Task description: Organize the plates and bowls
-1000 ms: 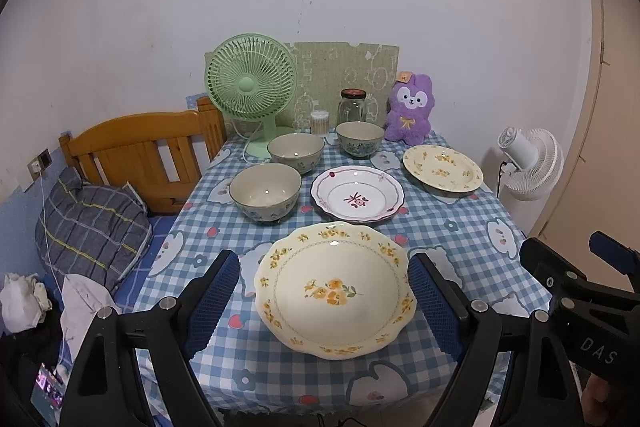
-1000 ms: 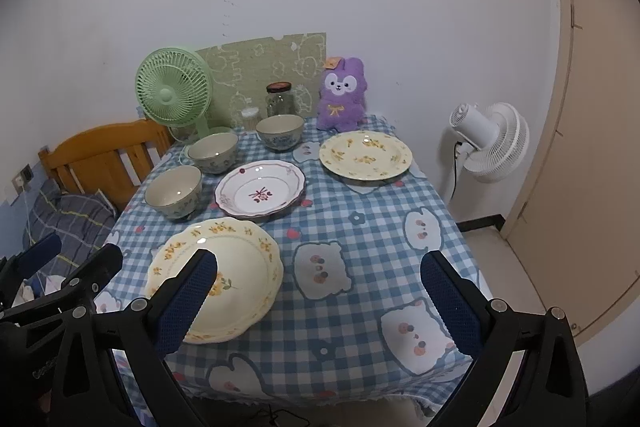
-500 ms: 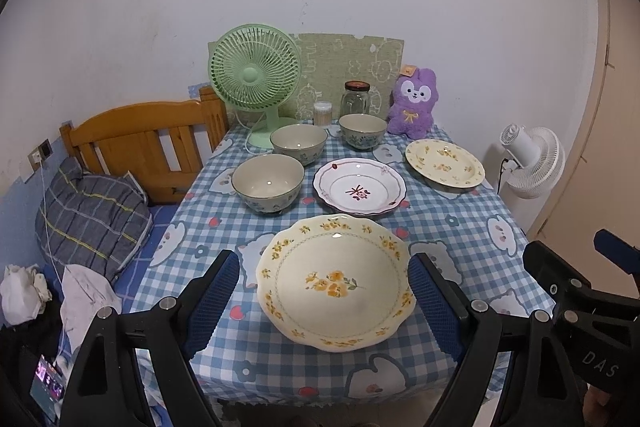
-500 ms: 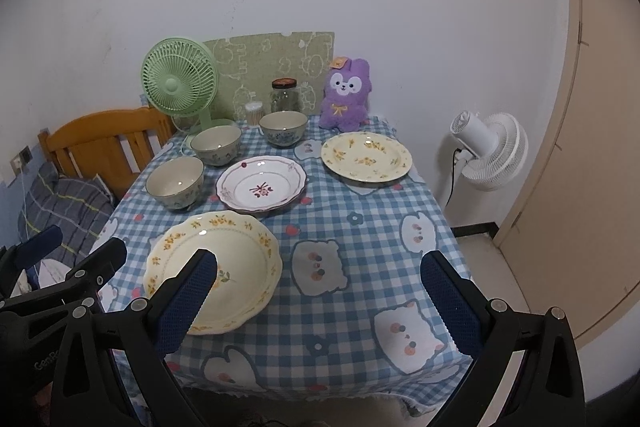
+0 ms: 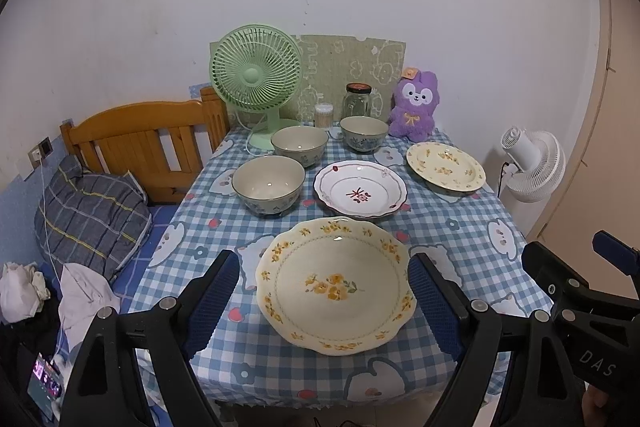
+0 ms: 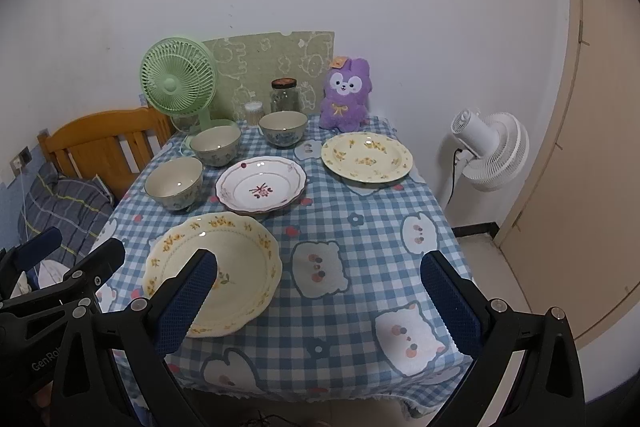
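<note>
On the counter point(image 5: 460, 227) I count three plates: a big yellow-flowered plate point(image 5: 334, 285), a red-flowered plate point(image 5: 360, 189) and a second yellow-flowered plate point(image 5: 445, 166). I also count three bowls: a near bowl point(image 5: 268, 185), a middle bowl point(image 5: 299, 145) and a far bowl point(image 5: 363, 133). Beyond those I see two fans, a green fan point(image 5: 256, 77) and a white fan point(image 5: 532, 165), plus one jar point(image 5: 357, 99), one purple plush toy point(image 5: 414, 105) and one small tub of cotton swabs point(image 5: 323, 115).

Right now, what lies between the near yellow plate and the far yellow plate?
Only the red-flowered plate lies partly between near yellow plate and far yellow plate; otherwise bare checked tablecloth. The right wrist view shows this best.
</note>
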The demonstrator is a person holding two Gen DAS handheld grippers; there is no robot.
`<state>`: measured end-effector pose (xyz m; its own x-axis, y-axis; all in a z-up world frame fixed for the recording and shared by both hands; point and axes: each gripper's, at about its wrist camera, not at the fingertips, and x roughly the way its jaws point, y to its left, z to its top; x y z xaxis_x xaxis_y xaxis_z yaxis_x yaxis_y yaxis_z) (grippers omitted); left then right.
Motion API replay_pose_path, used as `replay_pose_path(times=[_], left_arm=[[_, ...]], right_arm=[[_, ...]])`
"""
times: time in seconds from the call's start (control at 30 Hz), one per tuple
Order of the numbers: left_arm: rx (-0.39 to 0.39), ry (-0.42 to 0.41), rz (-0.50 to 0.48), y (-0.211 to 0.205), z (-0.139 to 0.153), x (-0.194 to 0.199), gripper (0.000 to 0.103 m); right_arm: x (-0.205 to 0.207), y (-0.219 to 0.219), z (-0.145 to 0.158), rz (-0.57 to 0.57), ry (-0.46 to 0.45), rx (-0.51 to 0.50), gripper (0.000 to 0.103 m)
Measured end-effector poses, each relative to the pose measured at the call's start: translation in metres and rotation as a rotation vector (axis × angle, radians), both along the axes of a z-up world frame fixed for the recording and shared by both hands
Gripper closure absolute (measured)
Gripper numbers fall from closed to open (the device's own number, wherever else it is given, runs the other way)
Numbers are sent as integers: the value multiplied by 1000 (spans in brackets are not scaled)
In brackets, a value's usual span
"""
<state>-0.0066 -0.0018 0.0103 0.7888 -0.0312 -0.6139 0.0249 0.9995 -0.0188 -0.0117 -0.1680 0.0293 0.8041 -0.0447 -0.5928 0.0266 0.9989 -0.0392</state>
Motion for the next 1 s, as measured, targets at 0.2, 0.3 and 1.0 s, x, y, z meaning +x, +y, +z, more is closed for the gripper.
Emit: replay_pose_path(times=[0.2,0.3,1.0], left_arm=[[3,-3,4,1,1,2,16],[-2,-5,7,2,1,3,16],[14,55,-16,7,-23,24,29]], right_arm=[[0,0,0,-1,1,3,0],[3,2,2,7,3,2,1],[32,16,-20,31,87,13,15]])
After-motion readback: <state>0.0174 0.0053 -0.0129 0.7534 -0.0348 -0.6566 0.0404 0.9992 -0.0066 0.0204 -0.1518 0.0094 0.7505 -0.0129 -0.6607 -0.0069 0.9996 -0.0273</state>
